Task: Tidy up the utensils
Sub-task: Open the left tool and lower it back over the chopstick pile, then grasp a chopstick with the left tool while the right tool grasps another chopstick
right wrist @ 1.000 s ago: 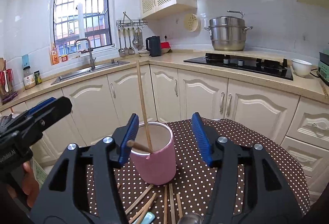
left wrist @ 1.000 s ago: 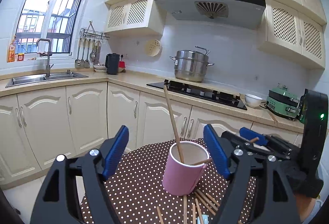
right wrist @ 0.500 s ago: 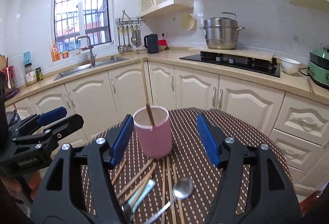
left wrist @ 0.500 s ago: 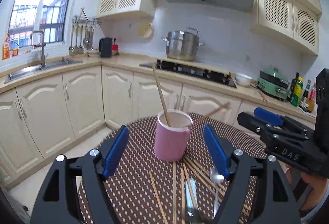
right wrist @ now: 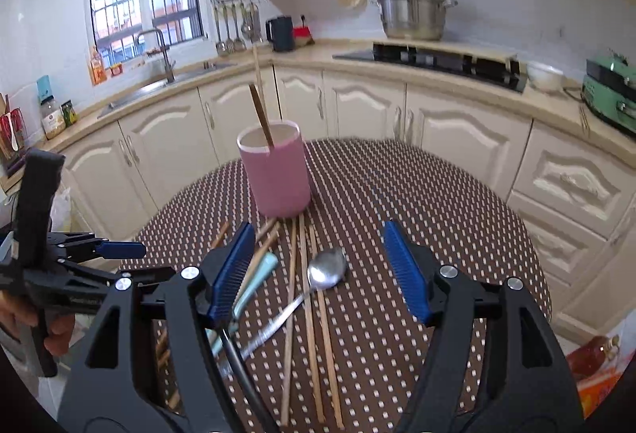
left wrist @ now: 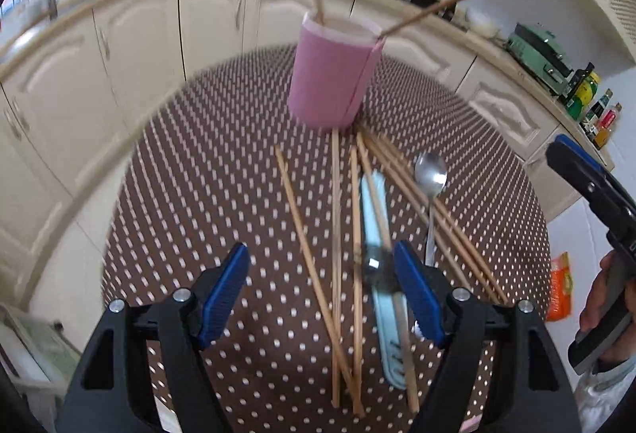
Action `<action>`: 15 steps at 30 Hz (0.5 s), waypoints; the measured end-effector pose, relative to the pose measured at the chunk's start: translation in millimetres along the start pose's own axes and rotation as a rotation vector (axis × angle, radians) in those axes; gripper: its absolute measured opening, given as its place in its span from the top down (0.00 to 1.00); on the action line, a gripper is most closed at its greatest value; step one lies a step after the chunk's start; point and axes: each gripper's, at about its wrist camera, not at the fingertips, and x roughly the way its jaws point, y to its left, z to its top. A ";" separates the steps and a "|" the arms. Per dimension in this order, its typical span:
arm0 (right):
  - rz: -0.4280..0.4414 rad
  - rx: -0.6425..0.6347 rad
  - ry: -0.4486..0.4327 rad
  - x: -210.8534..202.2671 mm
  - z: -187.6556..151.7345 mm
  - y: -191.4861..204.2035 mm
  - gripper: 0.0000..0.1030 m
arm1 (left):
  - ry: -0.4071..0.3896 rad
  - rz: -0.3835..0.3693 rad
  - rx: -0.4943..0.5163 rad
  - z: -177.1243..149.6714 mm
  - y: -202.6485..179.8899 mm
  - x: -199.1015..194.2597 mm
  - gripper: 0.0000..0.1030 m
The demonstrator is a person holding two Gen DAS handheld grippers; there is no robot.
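While two chopsticks already stand in the pink cup, the loose wooden chopsticks lie fanned on the dotted tablecloth just before it, long axes running from the cup toward both tools. The left gripper hangs spread and empty directly over them, probably nearer. The right gripper, whose jaws have just been opening, holds nothing above the metal spoon.

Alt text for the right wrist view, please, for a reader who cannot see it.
The right hand-held gripper hangs open and empty over a metal spoon, scattered wooden chopsticks and a pale blue utensil handle on a brown polka-dot tablecloth. Behind them a pink cup holds two chopsticks; the left hand-held gripper shows at the left edge.
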 end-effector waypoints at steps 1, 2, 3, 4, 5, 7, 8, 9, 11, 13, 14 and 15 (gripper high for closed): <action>-0.001 0.003 0.017 1.1 -3.7 -2.0 0.35 | 0.019 -0.015 -0.010 -0.8 3.6 3.9 0.29; -0.002 0.006 0.033 2.6 -6.4 -3.6 0.35 | 0.044 -0.027 -0.028 -2.2 7.8 9.1 0.29; -0.001 0.010 0.049 4.1 -8.9 -5.3 0.35 | 0.061 -0.028 -0.042 -2.7 9.0 12.8 0.29; 0.002 0.017 0.064 6.0 -12.0 -7.5 0.35 | 0.077 -0.029 -0.055 -3.8 11.3 16.4 0.29; 0.003 0.022 0.077 7.8 -15.0 -9.5 0.35 | 0.088 -0.035 -0.068 -3.9 14.3 20.0 0.29; 0.001 0.027 0.104 11.9 -18.3 -12.2 0.35 | 0.101 -0.035 -0.078 -5.4 15.5 24.2 0.29; 0.003 0.032 0.118 14.5 -20.2 -14.1 0.35 | 0.106 -0.006 -0.077 -6.2 15.3 26.7 0.29; 0.006 0.038 0.136 17.8 -21.8 -15.9 0.35 | 0.111 0.007 -0.072 -7.7 14.7 29.2 0.29; 0.016 0.051 0.159 23.6 -23.6 -18.6 0.35 | 0.128 -0.009 -0.077 -5.1 13.8 35.2 0.38; 0.013 0.061 0.187 30.4 -25.1 -20.3 0.35 | 0.134 -0.022 -0.099 -2.2 15.5 40.6 0.44; 0.010 0.064 0.211 36.5 -26.2 -21.2 0.35 | 0.135 -0.023 -0.111 0.8 16.4 44.5 0.45; 0.010 0.062 0.228 40.2 -26.8 -21.9 0.35 | 0.139 -0.021 -0.116 3.6 16.5 48.2 0.49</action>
